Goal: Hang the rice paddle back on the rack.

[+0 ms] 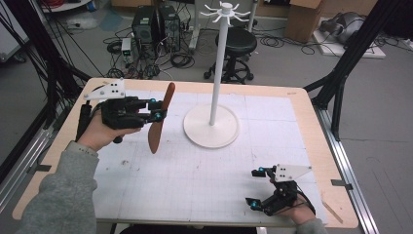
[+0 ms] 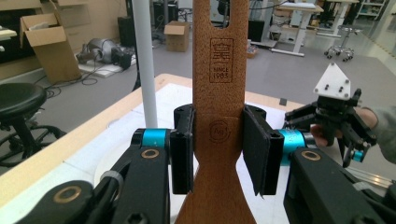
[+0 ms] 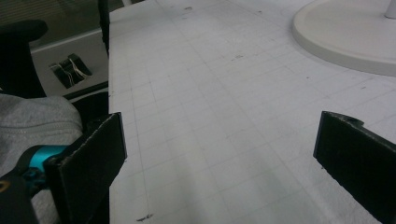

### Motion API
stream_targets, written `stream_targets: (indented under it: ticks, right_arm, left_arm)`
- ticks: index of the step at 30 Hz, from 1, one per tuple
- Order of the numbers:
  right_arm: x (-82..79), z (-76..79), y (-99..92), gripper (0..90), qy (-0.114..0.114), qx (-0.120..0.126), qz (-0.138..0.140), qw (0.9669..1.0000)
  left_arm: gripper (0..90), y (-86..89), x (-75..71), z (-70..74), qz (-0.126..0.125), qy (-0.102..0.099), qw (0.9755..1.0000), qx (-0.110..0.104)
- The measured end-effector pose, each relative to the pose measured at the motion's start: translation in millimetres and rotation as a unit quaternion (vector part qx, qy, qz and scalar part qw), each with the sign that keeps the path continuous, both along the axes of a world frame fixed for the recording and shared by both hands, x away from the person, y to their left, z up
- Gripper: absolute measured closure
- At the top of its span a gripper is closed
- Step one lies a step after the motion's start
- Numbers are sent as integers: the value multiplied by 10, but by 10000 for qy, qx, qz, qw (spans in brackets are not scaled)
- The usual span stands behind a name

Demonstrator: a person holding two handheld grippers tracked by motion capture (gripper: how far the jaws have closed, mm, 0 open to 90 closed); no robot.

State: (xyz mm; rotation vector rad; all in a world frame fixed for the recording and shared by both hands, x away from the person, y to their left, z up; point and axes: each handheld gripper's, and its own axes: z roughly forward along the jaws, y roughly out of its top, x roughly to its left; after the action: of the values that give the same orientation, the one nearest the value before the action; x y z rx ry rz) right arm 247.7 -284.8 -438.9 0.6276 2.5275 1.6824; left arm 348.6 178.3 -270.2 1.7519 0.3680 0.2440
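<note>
One rigid, light wooden spatula (image 1: 160, 117), clamped at neck by left gripper (image 1: 157, 110), stand (image 1: 211, 127) at 3 o'clock; right gripper (image 1: 255, 186) apart, empty

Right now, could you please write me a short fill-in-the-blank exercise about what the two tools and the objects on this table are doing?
1. The left tool is shut on a brown wooden ____.
2. The wooden spatula hangs in the air to the ____ of the white stand in the high view.
3. The right tool has its jaws ____, with nothing between them.
4. The stand's round base rests on the white gridded ____.

Missing words: spatula; left; open; mat
</note>
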Motion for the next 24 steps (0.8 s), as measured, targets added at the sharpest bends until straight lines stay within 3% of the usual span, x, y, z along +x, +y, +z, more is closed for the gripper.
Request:
stream_targets:
  ticks: [14, 24]
  right_arm:
    - [-6, 15, -20, 12, -13, 121, -31, 9999]
    - [6, 16, -23, 12, 0, 184, -31, 9998]
  left_arm:
    - [656, -134, 173, 459, 78, -169, 9998, -89]
    - [656, -287, 339, 675, 91, -147, 9998, -114]
